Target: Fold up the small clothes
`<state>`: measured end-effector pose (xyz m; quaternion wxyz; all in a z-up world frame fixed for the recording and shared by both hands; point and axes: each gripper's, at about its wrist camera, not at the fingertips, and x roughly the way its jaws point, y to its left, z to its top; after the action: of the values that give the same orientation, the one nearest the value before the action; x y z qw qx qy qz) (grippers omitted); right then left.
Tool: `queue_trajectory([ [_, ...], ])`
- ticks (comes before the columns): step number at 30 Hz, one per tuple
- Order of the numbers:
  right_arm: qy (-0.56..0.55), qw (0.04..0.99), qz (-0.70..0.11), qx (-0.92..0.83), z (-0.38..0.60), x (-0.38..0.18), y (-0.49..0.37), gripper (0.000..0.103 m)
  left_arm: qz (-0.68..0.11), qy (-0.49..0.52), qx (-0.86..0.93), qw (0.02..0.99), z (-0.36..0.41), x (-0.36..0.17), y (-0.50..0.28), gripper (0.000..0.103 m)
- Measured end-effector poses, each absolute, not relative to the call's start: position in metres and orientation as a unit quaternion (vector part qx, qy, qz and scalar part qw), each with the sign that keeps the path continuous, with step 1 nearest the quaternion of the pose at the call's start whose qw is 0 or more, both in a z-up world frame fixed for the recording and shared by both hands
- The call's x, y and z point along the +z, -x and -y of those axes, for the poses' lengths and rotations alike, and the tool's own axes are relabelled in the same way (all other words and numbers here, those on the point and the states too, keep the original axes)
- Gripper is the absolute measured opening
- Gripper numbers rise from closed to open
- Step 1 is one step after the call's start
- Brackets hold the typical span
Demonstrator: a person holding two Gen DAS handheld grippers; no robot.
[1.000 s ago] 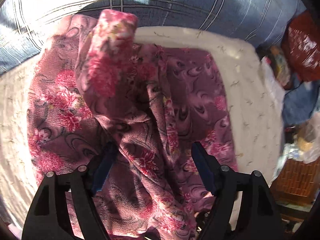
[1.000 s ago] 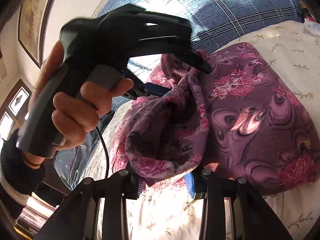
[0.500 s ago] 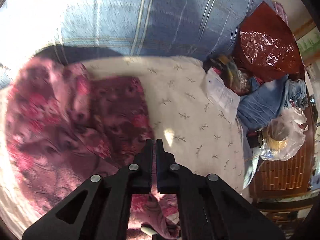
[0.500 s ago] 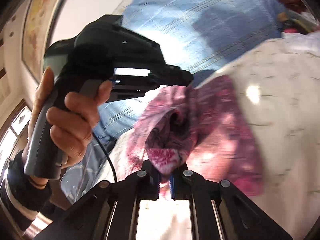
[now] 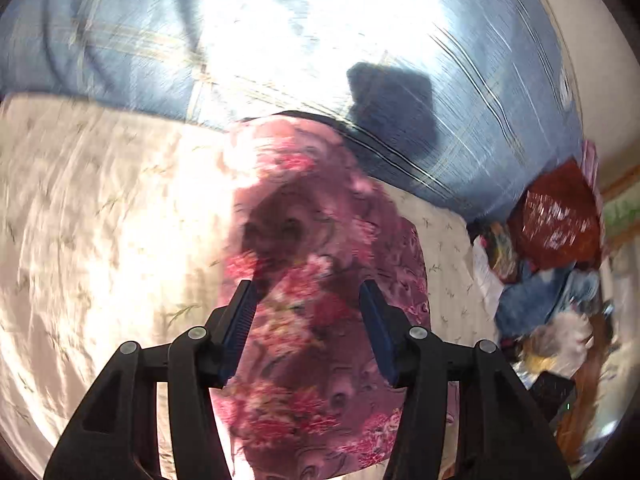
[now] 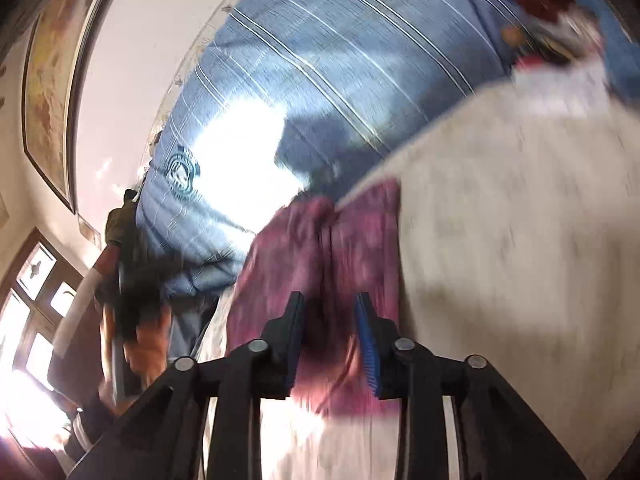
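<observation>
A purple-pink floral cloth [image 5: 320,280] lies as a long, narrow folded strip on the cream bedsheet [image 5: 100,240]. In the left wrist view my left gripper [image 5: 306,300] hovers over the strip's middle. Its jaws are opening, and the cloth lies below them untouched. The right wrist view is blurred. There my right gripper [image 6: 329,312] stands low at one end of the cloth [image 6: 304,248]. Its jaws are opening too, and neither blue pad presses on the fabric. At the left of that view, a blurred hand [image 6: 132,320] holds a dark handle.
A blue plaid quilt [image 5: 400,60] is heaped along the far side of the bed. On the right are a red plastic bag [image 5: 556,216], blue clothes [image 5: 536,296] and clutter. A window [image 6: 36,292] and a framed picture [image 6: 48,80] are on the wall at left.
Half a second ago both grippers were shut, the right one on a bunch of the cloth. Both have let go and opened. The cloth now lies flat and folded, and both views have swung.
</observation>
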<state>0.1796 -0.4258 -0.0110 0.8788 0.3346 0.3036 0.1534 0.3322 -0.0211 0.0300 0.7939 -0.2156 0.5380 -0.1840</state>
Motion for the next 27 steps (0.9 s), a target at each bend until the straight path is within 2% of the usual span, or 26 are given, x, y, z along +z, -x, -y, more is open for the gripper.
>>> queue_trajectory([
  [2,-0.342,0.863,-0.331,0.168,0.419,-0.01,-0.224,0.039,-0.547,0.249,-0.19,0.777,0.011,0.013,-0.333,0.052],
  [9,-0.358,0.803,-0.434,0.196,0.369,-0.049,-0.34,0.04,-0.525,0.255,-0.216,0.783,0.006,0.0,-0.322,0.056],
  [11,-0.352,0.792,-0.454,0.207,0.355,-0.062,-0.344,0.048,-0.516,0.252,-0.226,0.787,0.004,0.001,-0.318,0.057],
  [13,-0.337,0.799,-0.451,0.214,0.347,-0.062,-0.349,0.05,-0.503,0.241,-0.227,0.798,0.001,0.002,-0.314,0.057],
  [14,-0.322,0.802,-0.451,0.221,0.343,-0.057,-0.345,0.045,-0.494,0.232,-0.226,0.807,0.0,0.003,-0.311,0.057],
  [15,-0.304,0.807,-0.45,0.231,0.338,-0.053,-0.347,0.035,-0.486,0.225,-0.224,0.814,-0.003,0.004,-0.308,0.057],
  [16,-0.276,0.812,-0.454,0.24,0.332,-0.048,-0.347,0.019,-0.474,0.219,-0.224,0.823,-0.003,0.006,-0.305,0.057],
  [17,-0.258,0.815,-0.46,0.242,0.331,-0.044,-0.345,0.019,-0.467,0.216,-0.225,0.827,-0.002,0.006,-0.303,0.057],
  [21,-0.299,0.813,-0.454,0.209,0.353,-0.041,-0.349,0.033,-0.47,0.213,-0.241,0.822,0.003,0.007,-0.305,0.057],
  [22,-0.299,0.815,-0.458,0.19,0.358,-0.042,-0.351,0.046,-0.467,0.22,-0.24,0.822,0.001,0.009,-0.306,0.057],
  [24,-0.312,0.815,-0.451,0.186,0.361,-0.046,-0.356,0.046,-0.46,0.225,-0.237,0.825,-0.002,0.012,-0.309,0.057],
  [27,-0.312,0.804,-0.457,0.216,0.353,-0.053,-0.362,0.054,-0.464,0.223,-0.216,0.83,-0.006,0.01,-0.312,0.058],
])
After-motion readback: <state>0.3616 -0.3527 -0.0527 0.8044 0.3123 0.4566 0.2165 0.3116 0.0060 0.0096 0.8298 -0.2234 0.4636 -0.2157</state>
